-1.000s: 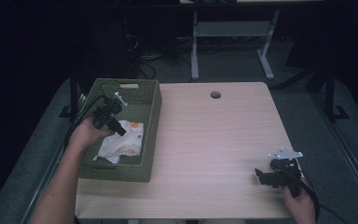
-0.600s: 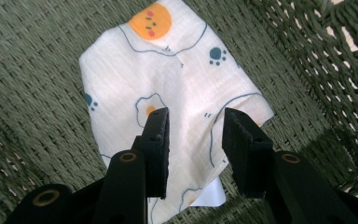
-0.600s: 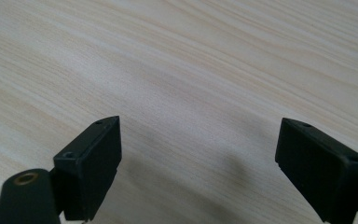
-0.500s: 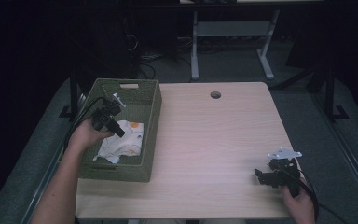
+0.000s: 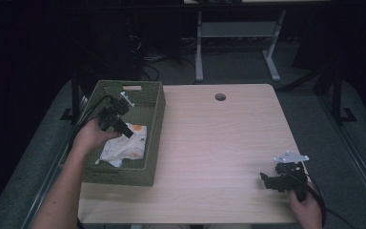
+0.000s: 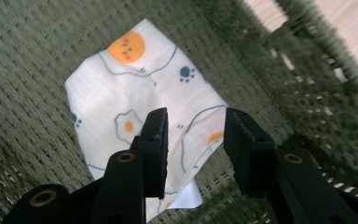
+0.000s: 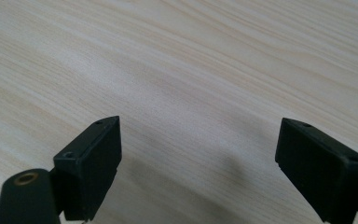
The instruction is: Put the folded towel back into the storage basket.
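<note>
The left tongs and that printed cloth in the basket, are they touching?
Cannot tell. In the left gripper view the open left tongs overlap the cloth; no contact or gap shows plainly.

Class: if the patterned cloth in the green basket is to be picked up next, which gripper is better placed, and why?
Probably the left gripper: it hangs open inside the green woven basket, over the white cartoon-print cloth. The right gripper is over bare wooden table, far away.

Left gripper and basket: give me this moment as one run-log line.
left gripper: open, over printed cloth, no grasp | cloth: inside green basket | right gripper: open, low over bare table
</note>
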`<act>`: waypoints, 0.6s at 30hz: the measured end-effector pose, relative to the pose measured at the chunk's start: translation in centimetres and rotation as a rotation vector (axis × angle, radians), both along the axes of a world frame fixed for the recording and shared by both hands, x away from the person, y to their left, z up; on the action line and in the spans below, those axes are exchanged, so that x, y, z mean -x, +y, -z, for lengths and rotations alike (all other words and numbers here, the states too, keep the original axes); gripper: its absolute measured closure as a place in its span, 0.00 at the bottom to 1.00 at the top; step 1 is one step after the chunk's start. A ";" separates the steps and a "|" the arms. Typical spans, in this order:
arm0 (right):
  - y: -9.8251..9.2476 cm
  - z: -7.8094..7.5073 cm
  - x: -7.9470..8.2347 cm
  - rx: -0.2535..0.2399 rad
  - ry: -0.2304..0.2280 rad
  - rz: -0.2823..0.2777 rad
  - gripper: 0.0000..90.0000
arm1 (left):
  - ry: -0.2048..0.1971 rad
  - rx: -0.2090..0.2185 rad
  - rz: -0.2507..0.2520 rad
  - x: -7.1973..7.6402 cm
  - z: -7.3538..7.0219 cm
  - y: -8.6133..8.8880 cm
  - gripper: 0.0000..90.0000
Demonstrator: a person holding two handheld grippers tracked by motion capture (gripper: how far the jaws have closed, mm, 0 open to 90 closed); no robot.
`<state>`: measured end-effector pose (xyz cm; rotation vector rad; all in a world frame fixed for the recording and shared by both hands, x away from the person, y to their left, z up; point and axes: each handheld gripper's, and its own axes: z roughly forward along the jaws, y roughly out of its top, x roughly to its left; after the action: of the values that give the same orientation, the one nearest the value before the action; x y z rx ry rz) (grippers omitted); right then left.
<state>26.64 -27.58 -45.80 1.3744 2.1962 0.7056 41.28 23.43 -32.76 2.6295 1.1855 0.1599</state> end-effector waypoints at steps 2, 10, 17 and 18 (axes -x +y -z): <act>0.0 0.0 0.0 0.000 0.001 0.000 0.16 | -0.004 0.005 0.004 0.1 -0.3 -0.4 0.67; 0.0 0.0 0.0 -0.003 0.002 -0.001 0.16 | -0.015 0.008 0.028 0.6 -1.4 -1.7 0.66; 0.0 -0.1 0.0 -0.003 0.000 -0.007 0.16 | -0.034 0.004 0.057 1.0 -2.5 -3.2 0.66; 0.0 -0.1 0.1 -0.002 0.000 -0.007 0.16 | -0.037 0.010 0.057 1.1 -2.7 -3.5 0.66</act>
<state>26.59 -27.56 -45.71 1.3685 2.2015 0.7108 40.22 19.90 -30.06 2.6374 1.0949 0.1907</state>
